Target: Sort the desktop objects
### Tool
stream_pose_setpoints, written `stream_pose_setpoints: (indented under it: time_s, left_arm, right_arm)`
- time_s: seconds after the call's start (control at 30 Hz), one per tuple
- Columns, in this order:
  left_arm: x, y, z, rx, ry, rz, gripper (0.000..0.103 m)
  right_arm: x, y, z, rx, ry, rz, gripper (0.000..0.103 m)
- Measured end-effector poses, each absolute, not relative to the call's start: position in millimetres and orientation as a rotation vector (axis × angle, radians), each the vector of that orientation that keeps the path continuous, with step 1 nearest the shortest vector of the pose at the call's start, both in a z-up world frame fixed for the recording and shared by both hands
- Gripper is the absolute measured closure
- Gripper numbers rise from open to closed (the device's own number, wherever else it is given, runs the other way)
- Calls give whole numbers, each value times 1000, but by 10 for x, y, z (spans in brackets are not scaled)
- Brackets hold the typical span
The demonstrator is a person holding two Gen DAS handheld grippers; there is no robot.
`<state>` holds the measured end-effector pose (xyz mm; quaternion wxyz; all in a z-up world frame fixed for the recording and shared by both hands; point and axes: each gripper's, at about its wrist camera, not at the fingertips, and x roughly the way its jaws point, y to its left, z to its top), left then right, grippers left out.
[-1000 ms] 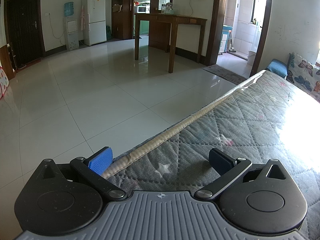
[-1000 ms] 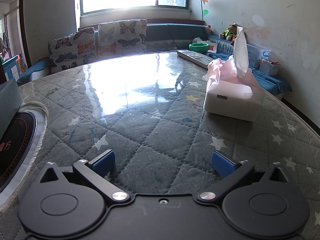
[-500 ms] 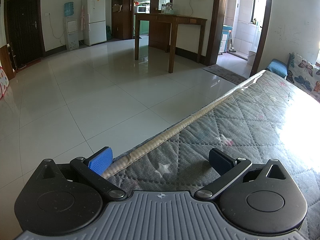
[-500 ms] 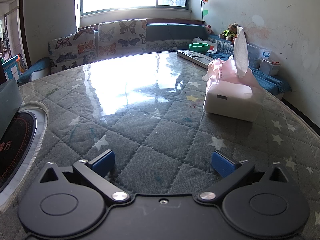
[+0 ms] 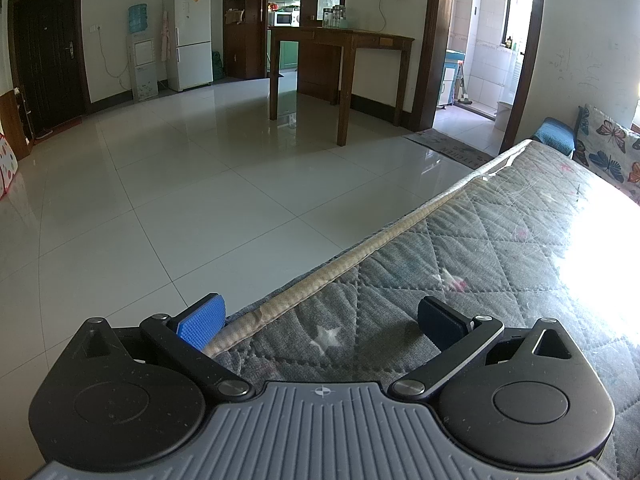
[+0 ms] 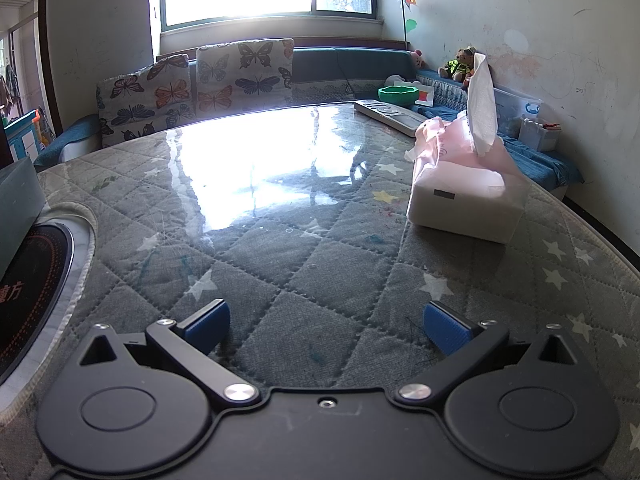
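Both grippers resting low on table [image 6: 304,288], quilted cover under glossy clear sheet. Left gripper [image 5: 320,322] at bottom centre of left view, straddling table edge, fingers spread wide, nothing between them. Right gripper [image 6: 326,326] at bottom centre of right view, fingers equally wide apart, holding nothing.

Task things all in right view, none within reach of jaws. Tissue pack [image 6: 466,196] at centre right, standing on table, one tissue sticking up from top. Likely light, soft, crushable; wrapper probably slick. Best taken across the short sides low on the body, gentle squeeze, not by the loose tissue, which would just pull out. Remote [image 6: 386,114] at upper right, lying flat near far table edge, beyond pack. Rigid, light, thin; grip across its width near the middle; could skate on the glossy sheet.

Containers: green bowl [image 6: 398,94] at upper right, behind remote, seemingly on the bench rather than table; contents not visible. Small white box [image 6: 536,134] at far right by wall, something red on top, contents unclear. Dark box [image 6: 18,204] at left edge, only a side showing. Round black hob [image 6: 28,300] at lower left, set into table.

No sorted layout or target place identifiable; stage of sorting not decidable from this.
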<state>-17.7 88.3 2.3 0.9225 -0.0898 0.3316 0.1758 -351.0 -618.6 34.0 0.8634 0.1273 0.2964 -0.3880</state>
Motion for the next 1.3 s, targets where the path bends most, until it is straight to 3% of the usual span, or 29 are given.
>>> stream_pose_setpoints:
  time_s: [1.3]
  left_arm:
    - [-174, 881, 25, -184, 681, 361, 0]
  right_arm:
    - [-3480, -6175, 343, 267, 622, -813, 0]
